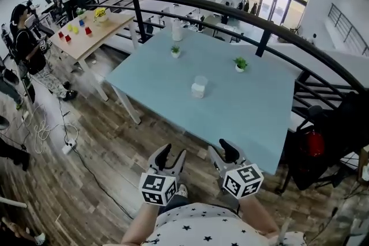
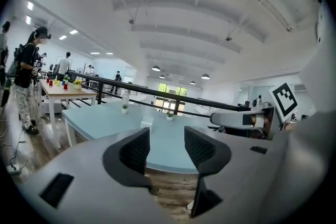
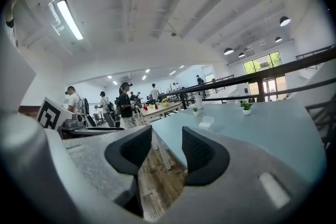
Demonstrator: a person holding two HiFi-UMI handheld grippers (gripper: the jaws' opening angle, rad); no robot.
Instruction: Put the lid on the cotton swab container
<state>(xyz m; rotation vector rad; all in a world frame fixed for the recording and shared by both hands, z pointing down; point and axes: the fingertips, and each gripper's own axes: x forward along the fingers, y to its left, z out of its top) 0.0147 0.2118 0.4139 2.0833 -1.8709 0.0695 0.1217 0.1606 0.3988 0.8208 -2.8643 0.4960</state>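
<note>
The cotton swab container [image 1: 199, 87] is a small white box with a clear top, standing near the middle of the light blue table [image 1: 253, 118]. From here I cannot tell whether its lid is a separate piece. It shows small and far off in the left gripper view [image 2: 146, 124] and in the right gripper view [image 3: 206, 123]. My left gripper [image 1: 174, 151] and right gripper [image 1: 221, 148] hang side by side close to my body, over the wooden floor and short of the table's near edge. Both stand open with nothing between their fingers [image 2: 137, 150] [image 3: 202, 152].
Two small potted plants [image 1: 175, 50] [image 1: 240, 64] and a white cylinder [image 1: 177, 30] stand at the table's far side. A black railing [image 1: 230, 8] curves behind it. A wooden table with coloured cups [image 1: 86, 31], several people and floor cables [image 1: 52, 129] lie to the left.
</note>
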